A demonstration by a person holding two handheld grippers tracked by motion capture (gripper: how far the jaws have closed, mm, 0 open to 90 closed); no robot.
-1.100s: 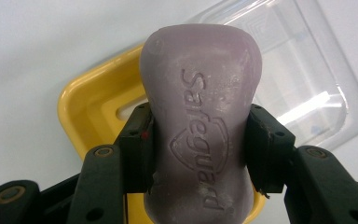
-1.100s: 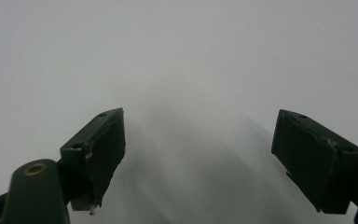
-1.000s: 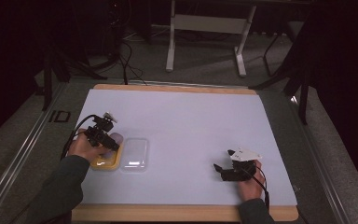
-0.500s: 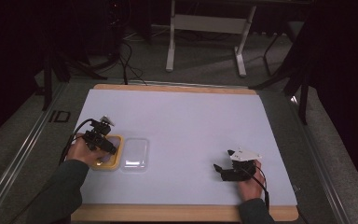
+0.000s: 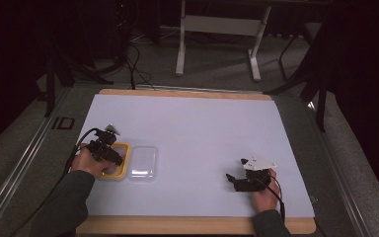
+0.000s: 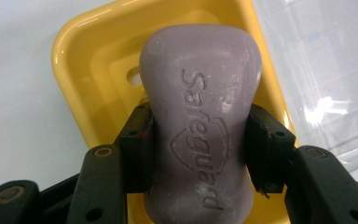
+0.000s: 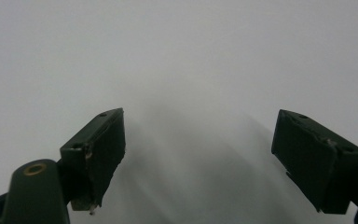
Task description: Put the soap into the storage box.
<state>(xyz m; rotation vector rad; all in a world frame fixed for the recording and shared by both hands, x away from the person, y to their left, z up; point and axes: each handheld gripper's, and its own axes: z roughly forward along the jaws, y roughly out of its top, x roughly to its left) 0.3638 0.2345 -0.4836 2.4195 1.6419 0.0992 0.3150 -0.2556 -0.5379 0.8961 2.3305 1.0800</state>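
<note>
Soap bar (image 6: pixel 200 140) over yellow dish (image 6: pixel 93 56), beside clear lid (image 6: pixel 326 70)

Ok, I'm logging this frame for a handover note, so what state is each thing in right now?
Left gripper: shut on the soap bar, a jaw on each side.
Soap bar: gripped, over the yellow dish, lettering up.
Yellow dish: open, on the table.
Clear lid: off, lying beside the dish.
Right gripper: open, holding nothing, over bare table.
</note>
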